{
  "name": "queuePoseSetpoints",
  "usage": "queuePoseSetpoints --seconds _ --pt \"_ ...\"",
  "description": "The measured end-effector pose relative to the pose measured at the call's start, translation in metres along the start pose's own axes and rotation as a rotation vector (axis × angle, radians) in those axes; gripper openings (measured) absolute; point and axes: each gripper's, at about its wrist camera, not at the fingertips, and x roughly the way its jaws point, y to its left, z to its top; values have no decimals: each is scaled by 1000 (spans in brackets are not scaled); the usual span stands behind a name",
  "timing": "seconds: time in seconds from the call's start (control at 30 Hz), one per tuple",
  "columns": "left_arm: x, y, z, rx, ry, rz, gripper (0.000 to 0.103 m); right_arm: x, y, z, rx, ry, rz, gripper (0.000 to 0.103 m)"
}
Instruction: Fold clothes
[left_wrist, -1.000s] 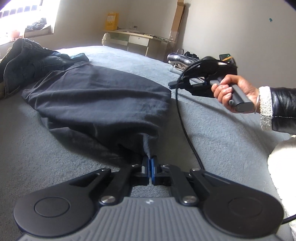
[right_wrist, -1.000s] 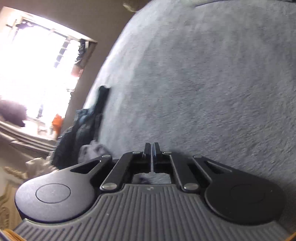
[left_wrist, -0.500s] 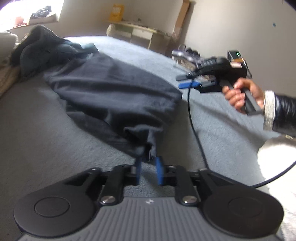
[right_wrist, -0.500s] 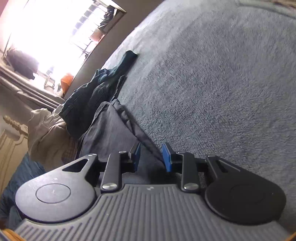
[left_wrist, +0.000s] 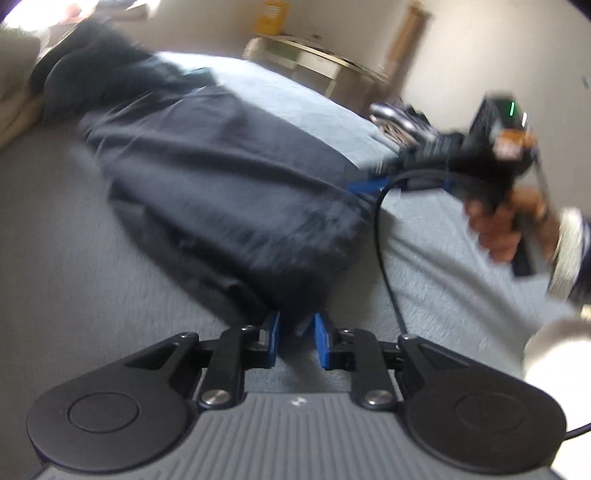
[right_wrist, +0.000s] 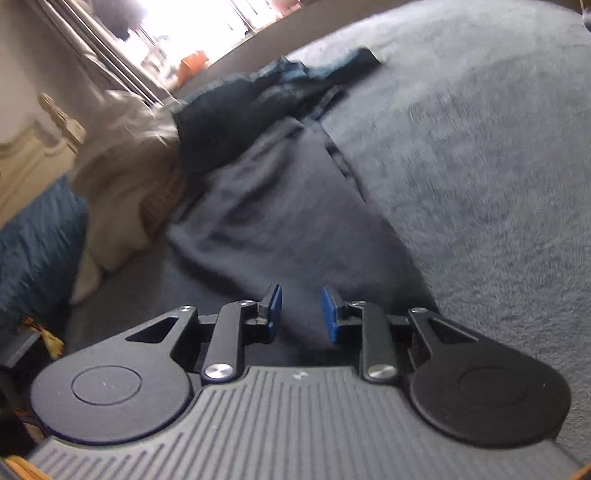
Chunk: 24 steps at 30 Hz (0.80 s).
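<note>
A dark navy garment (left_wrist: 229, 173) lies spread on the grey blanket-covered bed (left_wrist: 74, 266); it also shows in the right wrist view (right_wrist: 280, 214). My left gripper (left_wrist: 297, 328) is open, its blue pads either side of the garment's near corner. My right gripper (right_wrist: 301, 306) is open just above the garment's near edge. In the left wrist view the right gripper (left_wrist: 369, 183) is held by a hand at the garment's right edge.
A pile of dark clothes (right_wrist: 258, 99) lies at the garment's far end. A cream pillow (right_wrist: 122, 177) and a teal cushion (right_wrist: 33, 243) sit at the left. A black cable (left_wrist: 384, 251) trails over the bed. A desk (left_wrist: 317, 70) stands by the far wall.
Both grippers have opened. The left one let go of the garment's corner. The right one swung round from the bare blanket down to the garment's edge.
</note>
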Motion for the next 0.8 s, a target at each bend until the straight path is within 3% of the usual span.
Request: queuePoseSetpoints --seconds 0.1,0.33,0.5,0.53,0.63,0.73,0.8 --pt "-2 4 -2 -38 -3 8 15 -5 8 0 -58 -14 -20 5" --pt "-28 12 6 -41 -42 28 19 -17 26 2 -193 -46 -66 10" --pt "-44 10 40 -16 -220 30 34 -13 48 3 -320 -68 -74 10" --pt "-36 6 46 1 -227 36 34 -5 55 3 -347 -60 -68 10" --pt "0 -1 53 45 -156 93 34 24 70 6 -401 -30 -29 10" --pt "22 2 43 34 -85 144 33 56 72 13 -449 -3 -64 9" --pt "25 8 36 0 -80 144 34 74 62 24 -439 -17 -187 10"
